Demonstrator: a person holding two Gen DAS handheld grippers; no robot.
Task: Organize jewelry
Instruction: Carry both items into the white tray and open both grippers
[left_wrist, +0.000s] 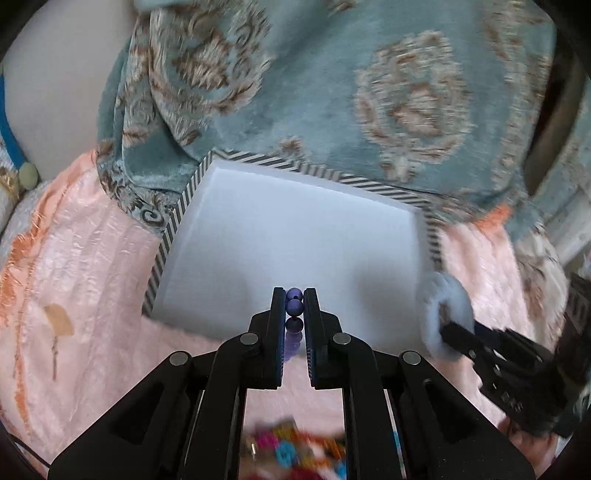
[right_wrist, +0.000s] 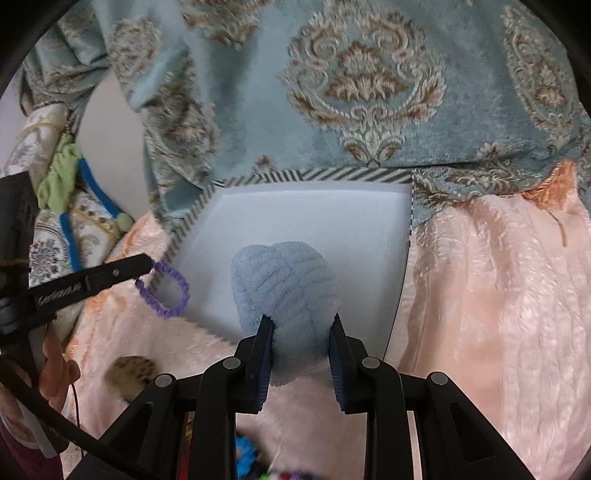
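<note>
A white box (left_wrist: 288, 236) with a striped rim lies on pink cloth; it also shows in the right wrist view (right_wrist: 314, 218). My left gripper (left_wrist: 294, 301) is shut on a purple bead bracelet (left_wrist: 294, 305) at the box's near edge; the bracelet hangs as a loop in the right wrist view (right_wrist: 166, 291). My right gripper (right_wrist: 301, 325) is shut on a fluffy light-blue scrunchie (right_wrist: 284, 280) above the box's near part. The scrunchie also shows in the left wrist view (left_wrist: 448, 314) at the box's right side.
Pink satin cloth (right_wrist: 498, 295) covers the surface. A teal patterned fabric (right_wrist: 351, 92) rises behind the box. Blurred colourful jewelry (left_wrist: 295, 454) lies below the left gripper. A brown fuzzy item (right_wrist: 129, 371) lies at lower left in the right wrist view.
</note>
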